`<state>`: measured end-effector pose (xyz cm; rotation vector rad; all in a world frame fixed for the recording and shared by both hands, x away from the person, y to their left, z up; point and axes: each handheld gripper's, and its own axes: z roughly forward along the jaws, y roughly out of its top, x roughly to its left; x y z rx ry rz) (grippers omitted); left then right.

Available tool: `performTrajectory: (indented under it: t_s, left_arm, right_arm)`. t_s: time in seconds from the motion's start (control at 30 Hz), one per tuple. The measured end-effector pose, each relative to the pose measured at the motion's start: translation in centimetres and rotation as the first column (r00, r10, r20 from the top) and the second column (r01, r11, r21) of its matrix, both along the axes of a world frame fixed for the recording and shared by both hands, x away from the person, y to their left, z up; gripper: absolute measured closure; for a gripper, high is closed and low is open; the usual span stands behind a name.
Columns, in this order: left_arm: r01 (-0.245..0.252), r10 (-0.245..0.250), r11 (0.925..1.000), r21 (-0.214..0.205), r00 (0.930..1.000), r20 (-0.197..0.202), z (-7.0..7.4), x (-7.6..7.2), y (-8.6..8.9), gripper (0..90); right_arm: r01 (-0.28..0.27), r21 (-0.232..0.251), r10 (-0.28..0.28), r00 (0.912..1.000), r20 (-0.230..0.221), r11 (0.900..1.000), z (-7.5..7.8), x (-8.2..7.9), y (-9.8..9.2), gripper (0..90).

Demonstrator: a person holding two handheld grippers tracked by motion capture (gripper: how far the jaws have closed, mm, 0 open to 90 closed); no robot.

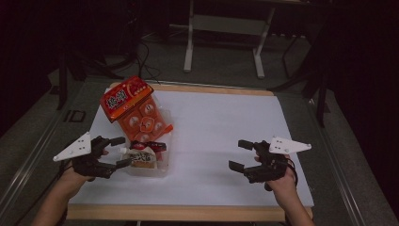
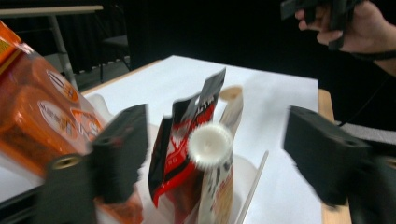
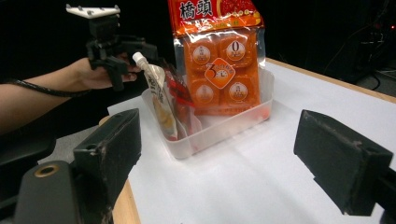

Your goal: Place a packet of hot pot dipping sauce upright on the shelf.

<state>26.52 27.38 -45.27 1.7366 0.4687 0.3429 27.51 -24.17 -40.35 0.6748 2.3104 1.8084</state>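
My left gripper (image 1: pixel 114 151) has its jaws wide, flanking the white-capped soft spout pouch (image 2: pixel 212 163) that stands in the clear plastic tub (image 3: pixel 224 128), propped upright by a glossy red sachet (image 2: pixel 180 149) and the crinkly orange jelly-cup pack (image 3: pixel 219 70). My right gripper (image 1: pixel 239 154) hangs open, well apart.

My left gripper (image 1: pixel 120 151) sits at the left of the high view, jaws pointing right and spread wide, nothing pressed between the pads. My left hand (image 1: pixel 80 167) wraps its body, forearm coming up from the bottom edge. My right gripper (image 1: pixel 239 154) mirrors it at the right, jaws pointing left and standing apart, held in my right hand (image 1: pixel 277 176), well apart from the left.
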Motion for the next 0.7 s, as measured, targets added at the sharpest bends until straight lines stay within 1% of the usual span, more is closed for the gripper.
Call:
performTrajectory:
  t_s: [0.03, 0.07, 0.1, 0.13, 0.17, 0.27, 0.37, 0.47, 0.53, 0.6, 0.67, 0.7]
  left_arm:
    - [-0.004, 0.004, 0.9999, -0.012, 1.0000, -0.003, 0.2, -0.1, -0.1, 14.9]
    - [-0.013, 0.013, 0.9998, -0.014, 0.9999, -0.004, 0.5, -0.1, -0.2, 14.5]
    - [-0.017, 0.016, 0.9995, -0.026, 0.9998, -0.006, 0.8, -0.2, -0.3, 13.2]
    - [-0.020, 0.019, 0.9991, -0.037, 0.9998, -0.011, 1.0, -0.2, -0.4, 10.3]
    - [-0.036, 0.035, 0.9985, -0.040, 0.9991, -0.022, 1.4, -0.2, -0.6, 8.3]
    - [-0.065, 0.064, 0.9969, -0.043, 0.9976, -0.027, 2.0, -0.2, -1.1, 6.6]
    - [-0.069, 0.068, 0.9961, -0.055, 0.9974, -0.026, 2.6, -0.3, -1.9, 4.5]
    - [-0.074, 0.073, 0.9965, -0.041, 0.9971, -0.023, 3.2, -0.5, -2.7, 4.2]
    - [-0.076, 0.076, 0.9966, -0.031, 0.9967, -0.031, 3.5, -0.7, -3.3, 4.2]
    - [-0.082, 0.081, 0.9961, -0.031, 0.9961, -0.036, 3.8, -0.8, -3.9, 3.9]
    - [-0.080, 0.079, 0.9960, -0.038, 0.9964, -0.029, 4.0, -1.0, -4.4, 3.7]
    - [-0.083, 0.082, 0.9960, -0.032, 0.9963, -0.026, 4.1, -1.1, -4.6, 3.7]
  right_arm:
    - [-0.002, 0.001, 0.002, 1.0000, -0.001, 1.0000, 0.0, 0.0, 0.0, 14.7]
    - [-0.003, 0.001, 0.003, 1.0000, -0.002, 1.0000, 0.0, 0.0, 0.0, 14.7]
    - [-0.004, 0.001, 0.004, 1.0000, -0.003, 1.0000, 0.0, 0.0, 0.0, 14.7]
    - [-0.005, 0.001, 0.005, 1.0000, -0.003, 1.0000, 0.0, 0.0, 0.1, 14.7]
    - [-0.005, 0.002, 0.005, 1.0000, -0.003, 1.0000, 0.0, 0.0, 0.1, 14.7]
    - [-0.007, -0.002, 0.007, 1.0000, -0.006, 1.0000, 0.0, -0.1, 0.1, 14.7]
    - [-0.006, -0.006, 0.006, 1.0000, -0.006, 1.0000, 0.0, -0.2, 0.1, 14.7]
    - [-0.005, -0.003, 0.005, 1.0000, -0.005, 1.0000, 0.0, -0.2, 0.0, 14.7]
    - [-0.005, -0.005, 0.005, 1.0000, -0.007, 1.0000, 0.0, -0.2, 0.0, 14.7]
    - [-0.005, -0.007, 0.005, 0.9999, -0.010, 1.0000, -0.1, -0.2, -0.1, 14.7]
    - [-0.006, -0.010, 0.005, 0.9999, -0.011, 0.9999, -0.2, -0.2, -0.1, 14.7]
    - [-0.005, -0.012, 0.005, 0.9999, -0.012, 0.9999, -0.2, -0.3, -0.1, 14.7]
